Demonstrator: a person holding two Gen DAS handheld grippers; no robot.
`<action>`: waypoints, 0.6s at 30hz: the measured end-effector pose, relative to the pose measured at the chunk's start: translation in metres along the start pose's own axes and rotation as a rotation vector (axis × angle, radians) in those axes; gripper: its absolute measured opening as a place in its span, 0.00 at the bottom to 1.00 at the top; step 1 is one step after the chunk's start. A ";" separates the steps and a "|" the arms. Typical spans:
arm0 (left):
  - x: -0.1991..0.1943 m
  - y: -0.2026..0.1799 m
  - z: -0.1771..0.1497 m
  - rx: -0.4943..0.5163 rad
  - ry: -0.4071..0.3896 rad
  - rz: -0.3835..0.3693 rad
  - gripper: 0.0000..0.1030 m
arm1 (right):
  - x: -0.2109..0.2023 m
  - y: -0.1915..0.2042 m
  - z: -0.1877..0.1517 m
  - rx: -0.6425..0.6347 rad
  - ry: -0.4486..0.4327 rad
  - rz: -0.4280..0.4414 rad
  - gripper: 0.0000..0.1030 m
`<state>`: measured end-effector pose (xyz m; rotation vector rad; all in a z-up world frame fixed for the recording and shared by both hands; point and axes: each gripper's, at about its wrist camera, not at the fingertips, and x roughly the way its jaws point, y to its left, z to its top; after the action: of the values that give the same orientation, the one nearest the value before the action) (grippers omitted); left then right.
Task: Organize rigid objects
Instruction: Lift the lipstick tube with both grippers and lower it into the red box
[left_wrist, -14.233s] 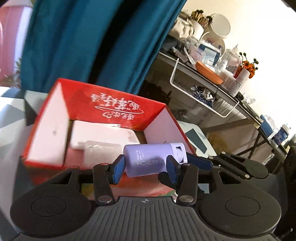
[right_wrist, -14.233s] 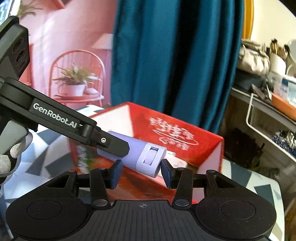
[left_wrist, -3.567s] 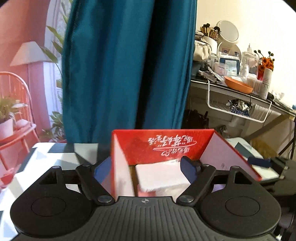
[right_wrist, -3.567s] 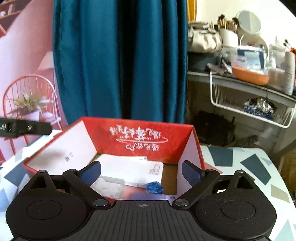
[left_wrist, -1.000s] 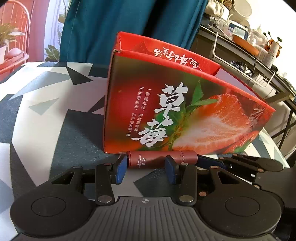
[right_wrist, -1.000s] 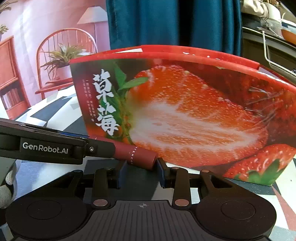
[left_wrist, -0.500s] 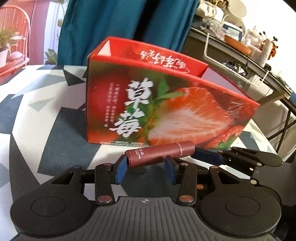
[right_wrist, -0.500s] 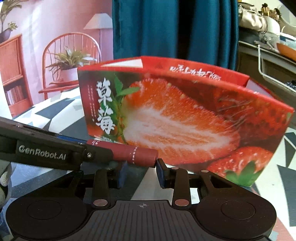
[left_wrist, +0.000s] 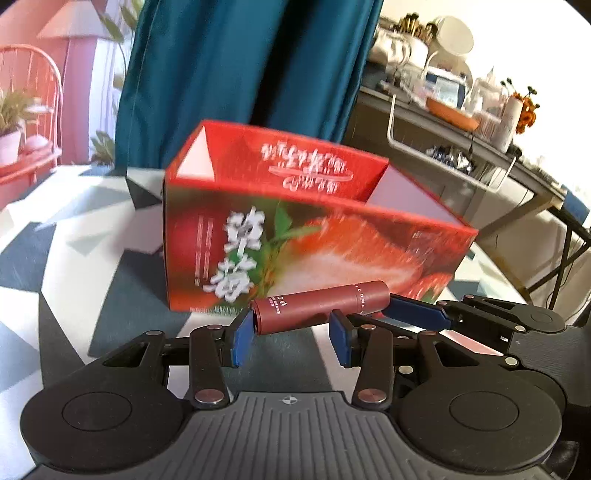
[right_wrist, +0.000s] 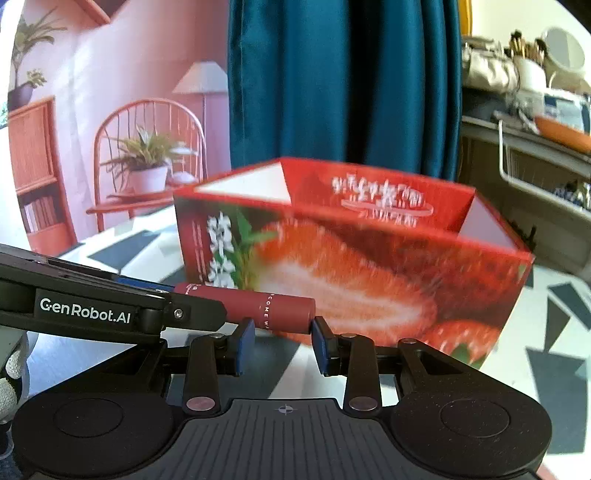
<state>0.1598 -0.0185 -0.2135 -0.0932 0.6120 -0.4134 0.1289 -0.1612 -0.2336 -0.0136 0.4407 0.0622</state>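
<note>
A dark red tube (left_wrist: 321, 306) hangs level just in front of the red strawberry box (left_wrist: 332, 236), off the patterned table (left_wrist: 74, 266). My left gripper (left_wrist: 291, 328) is shut on the tube's left part. The right gripper's blue finger (left_wrist: 417, 314) meets its right end. In the right wrist view the tube (right_wrist: 273, 308) lies across my right gripper (right_wrist: 282, 332), which is shut on its capped end, while the left gripper's black finger (right_wrist: 192, 314) covers the other end. The box (right_wrist: 369, 266) is open at the top; its contents are hidden.
A teal curtain (left_wrist: 240, 74) hangs behind the table. A cluttered desk with a wire basket (left_wrist: 450, 147) stands at the right. A red chair with a potted plant (right_wrist: 147, 173) is at the left. A gloved hand (right_wrist: 11, 369) shows at the left edge.
Both grippers have risen with the tube held between them. The box now sits lower in both views and its open top and inner walls show.
</note>
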 end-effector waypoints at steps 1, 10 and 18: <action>-0.004 -0.002 0.002 0.000 -0.014 0.002 0.45 | -0.004 0.000 0.002 -0.005 -0.014 -0.001 0.30; -0.036 -0.020 0.019 0.025 -0.151 0.009 0.45 | -0.040 0.005 0.023 -0.071 -0.143 -0.020 0.30; -0.053 -0.040 0.032 0.064 -0.251 0.004 0.46 | -0.062 0.000 0.041 -0.059 -0.224 -0.034 0.30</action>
<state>0.1247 -0.0352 -0.1508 -0.0815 0.3519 -0.4095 0.0900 -0.1638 -0.1698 -0.0719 0.2141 0.0423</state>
